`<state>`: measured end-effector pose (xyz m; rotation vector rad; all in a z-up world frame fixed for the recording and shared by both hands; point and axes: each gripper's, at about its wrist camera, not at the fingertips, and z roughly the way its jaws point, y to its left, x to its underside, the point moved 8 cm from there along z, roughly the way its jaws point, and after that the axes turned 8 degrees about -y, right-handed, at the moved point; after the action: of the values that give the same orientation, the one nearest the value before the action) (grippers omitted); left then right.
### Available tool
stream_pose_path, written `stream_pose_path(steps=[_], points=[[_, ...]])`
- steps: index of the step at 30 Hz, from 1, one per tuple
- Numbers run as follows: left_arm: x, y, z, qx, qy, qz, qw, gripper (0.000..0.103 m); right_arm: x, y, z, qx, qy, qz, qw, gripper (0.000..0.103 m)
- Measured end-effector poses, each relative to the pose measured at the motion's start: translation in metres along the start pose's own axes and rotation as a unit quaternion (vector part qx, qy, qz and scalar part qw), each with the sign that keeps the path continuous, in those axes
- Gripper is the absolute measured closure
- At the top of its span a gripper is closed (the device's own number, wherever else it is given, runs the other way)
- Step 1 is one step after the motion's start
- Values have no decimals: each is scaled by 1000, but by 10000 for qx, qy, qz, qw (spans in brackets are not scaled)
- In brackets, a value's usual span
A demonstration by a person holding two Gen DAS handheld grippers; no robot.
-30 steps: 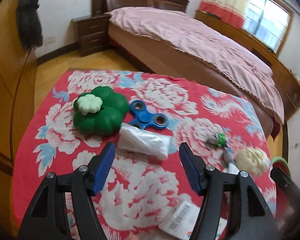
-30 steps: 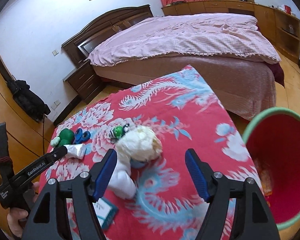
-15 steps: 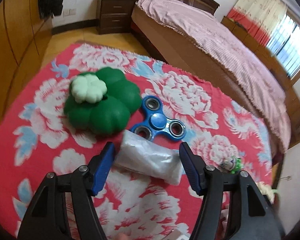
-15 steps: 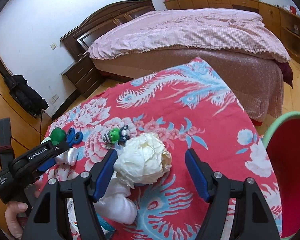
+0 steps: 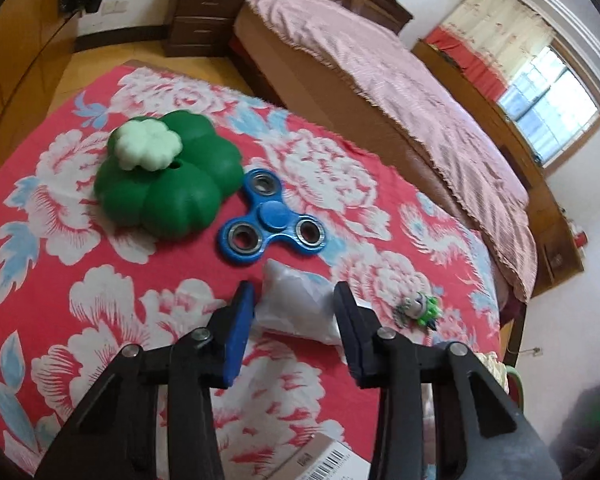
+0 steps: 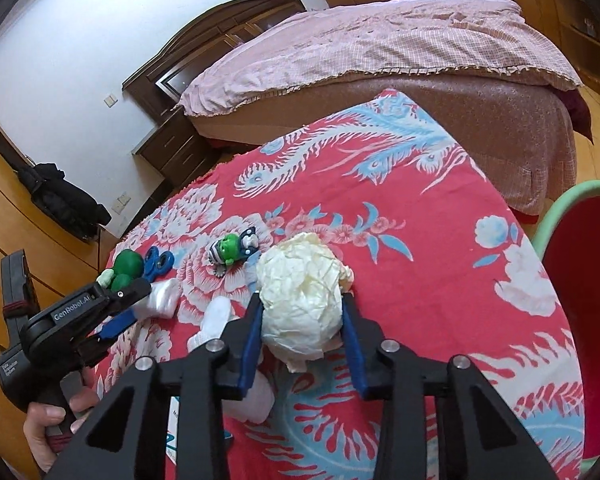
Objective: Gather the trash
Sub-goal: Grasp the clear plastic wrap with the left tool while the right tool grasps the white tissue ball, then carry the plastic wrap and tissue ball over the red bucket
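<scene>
A crumpled clear plastic bag (image 5: 296,308) lies on the red floral tablecloth (image 5: 80,320). My left gripper (image 5: 293,292) has it between its blue pads, and the jaws are closing and pressing its sides. From the right wrist, this gripper (image 6: 136,300) and the bag (image 6: 162,298) appear at the table's left. A cream ball of crumpled paper (image 6: 300,300) sits between the pads of my right gripper (image 6: 302,300). Its jaws are closing and squeeze the ball on both sides.
A green clover-shaped toy (image 5: 168,184), a blue fidget spinner (image 5: 272,220) and a small green figure (image 5: 420,308) lie beyond the bag. A white tissue wad (image 6: 216,320) sits left of the ball. A red bin with green rim (image 6: 556,208) stands at the table's right. A bed (image 6: 380,40) is behind.
Both grippers came down over their items. The jaws of each narrowed from wide apart onto the plastic bag and the paper ball.
</scene>
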<state>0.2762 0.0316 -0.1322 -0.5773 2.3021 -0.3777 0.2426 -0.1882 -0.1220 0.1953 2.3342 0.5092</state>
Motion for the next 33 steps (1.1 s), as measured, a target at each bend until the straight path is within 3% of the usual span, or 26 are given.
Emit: stream_pose_path(steps=[9,15,22,33], points=[[13,-6,-21,306,5,125,9995,69,-1,-8,-26,-13,-210,75,9998,66],[13,-18,-53,513,-262,277,9980,69,-1,-11,-53,17,-436,45,9990,66],[22,-51,-89,763,-480,785,9928,69,3,-16,-86,58,-676,37,9977,66],[61,-109,-118,1233,-323,1468,9809,69,12,-43,-144,304,-1063,241,9936,66]])
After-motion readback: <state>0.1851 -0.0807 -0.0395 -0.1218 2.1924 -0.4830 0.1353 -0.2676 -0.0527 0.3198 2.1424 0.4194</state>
